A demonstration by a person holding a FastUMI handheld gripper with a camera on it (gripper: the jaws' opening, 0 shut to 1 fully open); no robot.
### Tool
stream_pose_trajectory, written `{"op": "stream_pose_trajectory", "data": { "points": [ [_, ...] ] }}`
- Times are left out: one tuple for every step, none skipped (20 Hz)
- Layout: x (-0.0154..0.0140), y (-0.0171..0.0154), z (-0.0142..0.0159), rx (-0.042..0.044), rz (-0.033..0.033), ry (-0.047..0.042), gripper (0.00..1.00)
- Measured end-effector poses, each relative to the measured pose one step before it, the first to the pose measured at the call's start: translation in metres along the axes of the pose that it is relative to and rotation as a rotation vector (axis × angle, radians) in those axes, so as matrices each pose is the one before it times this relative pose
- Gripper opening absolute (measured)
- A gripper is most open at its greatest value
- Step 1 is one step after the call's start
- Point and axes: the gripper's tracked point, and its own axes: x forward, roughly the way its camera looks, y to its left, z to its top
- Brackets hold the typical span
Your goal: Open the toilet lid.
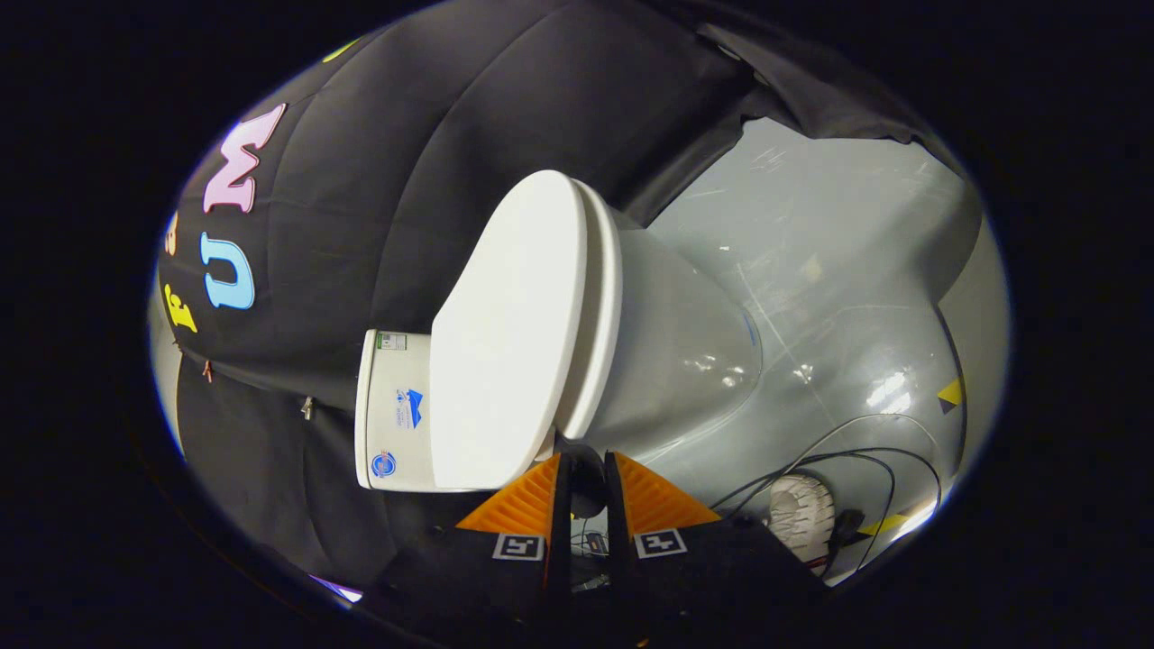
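Looking along the claw [586, 469] from the gripper view, rolled sideways so the floor [811, 270] stands to one side and the booth's black cloth wall [406, 162] to the other. Fingers set to a narrow gap, nothing gripped between them, tips just short of the lid's edge; cannot tell whether either tip touches it. A square black-and-white marker on each finger, pattern too coarse to read.

Just ahead of the fingers: the toilet lid [505, 333], white, closed flat on the seat [602, 315], with the bowl [685, 361] beyond the seat toward the floor. Behind the lid, the tank [388, 415], partly covered by it. Three stickers on the tank: a small greenish one near one corner, a blue logo in the middle, a round blue badge near the other corner; print far too small to read.

Beside the fingers on the floor: black cables [856, 455] looping, a pale ribbed shoe sole [798, 518] cut off behind the claw's body, and yellow-black tape marks [948, 394].
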Motion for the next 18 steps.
{"op": "stream_pose_trajectory", "data": {
  "points": [
    [0.00044,-0.00596,-0.01004,-0.00141,0.00640,-0.00711,0.22],
    [-0.00218,0.00426,0.00947,-0.00816,-0.01158,0.00867,0.12],
    [0.00072,0.00126,-0.00020,-0.00056,0.00317,0.00844,0.12],
    [-0.00184,0.00085,-0.00015,-0.00587,0.00569,0.00798,0.12],
    [-0.00055,0.00023,-0.00136,-0.00498,0.00213,0.00716,0.12],
    [0.00057,0.00083,-0.00031,-0.00313,-0.00442,0.00558,0.12],
    [0.00322,-0.00180,-0.00151,0.00107,-0.01049,-0.01262,0.12],
    [-0.00313,0.00613,0.00305,-0.02272,-0.01456,0.00191,0.05],
    [-0.00528,0.00285,-0.00021,-0.05328,-0.01294,-0.00125,0.04],
    [-0.00319,0.00486,0.00173,-0.06777,0.00010,-0.00229,0.05],
    [-0.00353,0.00673,-0.00007,-0.04867,0.00668,-0.00453,0.05],
    [-0.00586,0.00863,0.00318,-0.01313,0.01483,-0.00249,0.05],
    [-0.00711,0.01156,0.00479,0.00512,0.02187,-0.00496,0.05],
    [-0.00513,0.01148,0.00354,0.00275,0.02273,-0.00551,0.05],
    [-0.00302,0.00707,0.00264,-0.01603,0.01549,-0.01115,0.05],
    [-0.00337,0.00826,0.00267,-0.02736,0.00657,-0.00927,0.05],
    [-0.00381,0.00999,0.00103,-0.02853,0.00365,-0.01095,0.05],
    [-0.00542,0.01215,0.00453,-0.02158,0.00943,-0.01218,0.05]
  ]
}}
